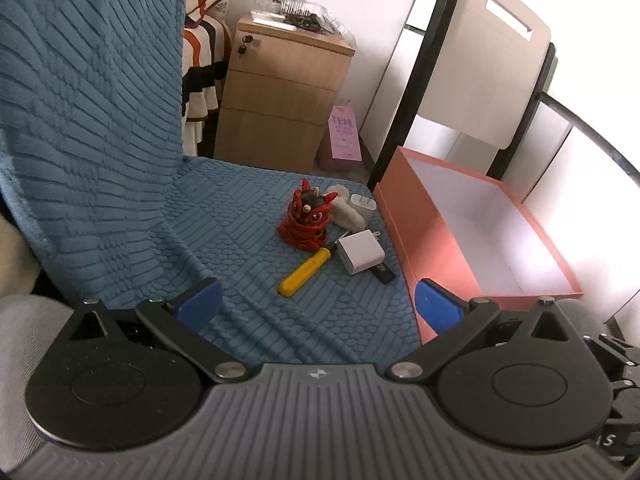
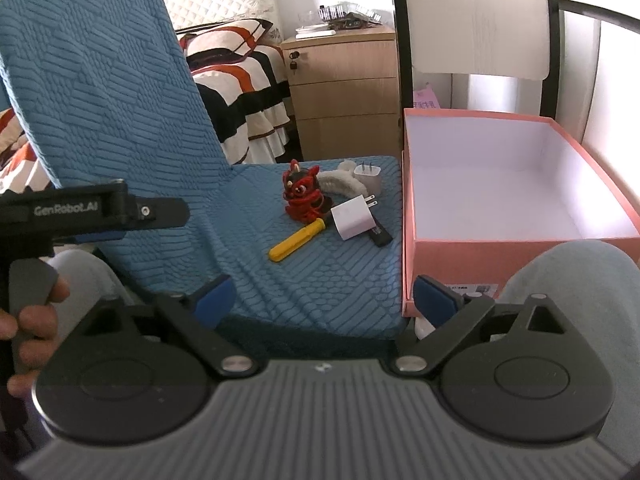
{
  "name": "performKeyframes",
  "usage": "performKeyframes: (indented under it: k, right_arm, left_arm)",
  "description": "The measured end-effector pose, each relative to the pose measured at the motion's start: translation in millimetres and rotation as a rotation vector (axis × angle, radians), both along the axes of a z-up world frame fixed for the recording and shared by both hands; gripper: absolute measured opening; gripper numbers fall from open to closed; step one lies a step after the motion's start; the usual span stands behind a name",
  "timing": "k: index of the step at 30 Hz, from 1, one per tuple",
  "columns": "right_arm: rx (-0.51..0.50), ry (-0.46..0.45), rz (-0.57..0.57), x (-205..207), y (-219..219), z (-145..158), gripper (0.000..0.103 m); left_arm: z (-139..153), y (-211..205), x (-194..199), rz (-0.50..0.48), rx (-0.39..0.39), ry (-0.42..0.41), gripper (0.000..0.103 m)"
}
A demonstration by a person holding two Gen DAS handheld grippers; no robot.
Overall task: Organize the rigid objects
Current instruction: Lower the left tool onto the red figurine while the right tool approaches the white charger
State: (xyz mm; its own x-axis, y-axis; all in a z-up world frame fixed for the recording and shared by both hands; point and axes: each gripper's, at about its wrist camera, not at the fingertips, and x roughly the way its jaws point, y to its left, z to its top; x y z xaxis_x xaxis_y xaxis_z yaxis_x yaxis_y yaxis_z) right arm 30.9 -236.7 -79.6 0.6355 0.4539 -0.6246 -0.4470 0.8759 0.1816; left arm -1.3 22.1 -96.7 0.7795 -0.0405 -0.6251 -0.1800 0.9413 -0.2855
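Yellow-handled screwdriver [image 2: 297, 239], white plug charger [image 2: 354, 219], red dragon figurine [image 2: 302, 196] beside pink cardboard box [image 2: 480, 252]; black stick [image 2: 380, 236], perhaps USB drive. Left tongs [image 1: 318, 306], right tongs [image 2: 324, 294] spread, empty.

Seat ahead of the claw: chair draped in a blue quilted textured cover [image 2: 120, 92], backrest rising at left.
Beyond the seat: light wooden three-drawer cabinet [image 2: 346, 92], keys hanging in the top drawer's lock, clutter on top.
Behind the backrest: bed with orange, black and cream striped bedding [image 2: 240, 84].
Right, beyond the claw: black-framed chair with a pale board back [image 1: 492, 52].
Walls: white.
Light: bright daylight from the right.
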Motion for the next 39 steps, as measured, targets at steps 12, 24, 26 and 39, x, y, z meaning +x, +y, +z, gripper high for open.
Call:
performKeyframes:
  k: [12, 24, 26, 39]
  right_arm:
    - [-0.048, -0.036, 0.05, 28.6, 23.3, -35.0, 0.068]
    - [-0.081, -0.05, 0.094, 56.2, 48.7, -62.1, 0.059]
    - [-0.088, -0.064, 0.097, 59.3, 53.0, -63.8, 0.059]
    - [-0.163, -0.109, 0.122, 98.9, 94.6, -81.7, 0.057]
  left_arm:
    - [-42.7, 14.9, 59.4, -0.021, 0.005, -0.008, 0.103]
    - [-58.1, 21.2, 102.6, -0.044, 0.032, 0.011, 0.103]
    - [-60.8, 26.5, 110.3, -0.047, 0.005, 0.016, 0.103]
    - [-82.4, 52.8, 168.6, -0.046, -0.111, 0.043, 0.102]
